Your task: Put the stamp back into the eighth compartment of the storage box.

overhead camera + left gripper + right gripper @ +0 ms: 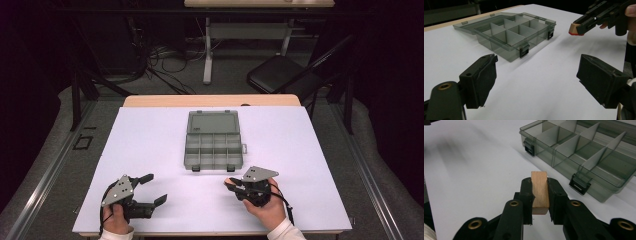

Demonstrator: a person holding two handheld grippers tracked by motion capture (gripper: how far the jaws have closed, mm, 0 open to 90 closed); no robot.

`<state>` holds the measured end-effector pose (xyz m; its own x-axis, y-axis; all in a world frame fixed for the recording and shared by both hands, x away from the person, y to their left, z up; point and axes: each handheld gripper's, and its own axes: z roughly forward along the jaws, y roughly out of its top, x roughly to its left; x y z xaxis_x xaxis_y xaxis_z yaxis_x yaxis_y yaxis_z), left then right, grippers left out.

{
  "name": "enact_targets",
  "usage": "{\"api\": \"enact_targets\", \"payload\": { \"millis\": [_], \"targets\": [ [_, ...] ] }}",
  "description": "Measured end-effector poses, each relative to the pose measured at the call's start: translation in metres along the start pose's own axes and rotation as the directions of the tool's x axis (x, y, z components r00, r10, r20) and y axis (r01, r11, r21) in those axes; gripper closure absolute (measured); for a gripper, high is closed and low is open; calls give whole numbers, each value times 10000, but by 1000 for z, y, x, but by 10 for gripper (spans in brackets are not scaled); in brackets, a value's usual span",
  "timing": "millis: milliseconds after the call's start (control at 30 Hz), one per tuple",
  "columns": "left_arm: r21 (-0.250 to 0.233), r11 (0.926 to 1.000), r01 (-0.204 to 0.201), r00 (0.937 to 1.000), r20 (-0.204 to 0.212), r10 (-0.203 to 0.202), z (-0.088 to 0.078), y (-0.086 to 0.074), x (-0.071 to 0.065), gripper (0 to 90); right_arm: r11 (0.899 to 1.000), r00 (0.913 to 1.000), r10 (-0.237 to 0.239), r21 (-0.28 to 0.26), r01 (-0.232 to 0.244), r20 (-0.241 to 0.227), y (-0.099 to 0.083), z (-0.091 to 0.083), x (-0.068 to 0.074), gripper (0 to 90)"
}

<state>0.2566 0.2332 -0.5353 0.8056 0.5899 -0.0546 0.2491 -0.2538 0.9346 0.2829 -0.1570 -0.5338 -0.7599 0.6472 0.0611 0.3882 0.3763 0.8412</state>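
A smoky clear compartment box point(214, 145) lies open in the middle of the white table, its lid folded back and its cells empty. My right gripper point(231, 183) hovers just in front of the box's near right corner, shut on a small wooden block point(539, 190). From the left gripper view the block point(574, 29) has a red underside and sits between the right gripper's jaws point(584, 23). My left gripper point(155, 188) rests near the front left of the table, open with nothing between its jaws. The box point(509, 32) lies ahead of it, and its two black latches point(579, 184) face me.
The white sheet point(300, 150) covers a wooden table with a bare strip at the back edge point(210, 100). Beyond it stand a black folding chair point(280, 72), a desk leg point(207, 55) and floor cables point(160, 60). There is bare table to the left and right of the box.
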Motion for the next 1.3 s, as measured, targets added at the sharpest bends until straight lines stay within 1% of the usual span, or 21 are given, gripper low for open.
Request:
{"api": "enact_targets", "payload": {
  "millis": [133,167,233,467,600,1000,1133,1300],
  "targets": [
    [-1,10000,2,10000,0,-2,0,0,0,160,9999,9998,118,-49,-117,172,0,-2,-3,758],
    [0,10000,0,10000,3,0,0,0,0,161,9998,9994,170,-106,-167,309,-1,-3,-5,758],
    [1,10000,1,10000,1,-1,0,0,0,161,9997,9989,243,-89,-240,408,-1,-5,-7,758],
    [7,10000,4,10000,-10,-4,0,0,0,161,9989,9970,447,-176,-437,631,-1,-9,-14,758],
    [9,10000,-2,10000,10,2,0,0,0,160,9983,9961,531,-274,-512,705,-1,-11,-16,758],
    [-2,10000,-22,10000,12,22,0,0,0,161,9977,9948,639,-296,-617,798,0,-13,-19,758],
    [2,10000,-10,10000,17,10,0,0,0,161,9973,9940,685,-317,-660,854,4,-14,-19,758],
    [15,10000,-19,10000,0,19,0,0,-1,160,9963,9928,802,-373,-772,889,11,-15,-23,758]
  ]
}}
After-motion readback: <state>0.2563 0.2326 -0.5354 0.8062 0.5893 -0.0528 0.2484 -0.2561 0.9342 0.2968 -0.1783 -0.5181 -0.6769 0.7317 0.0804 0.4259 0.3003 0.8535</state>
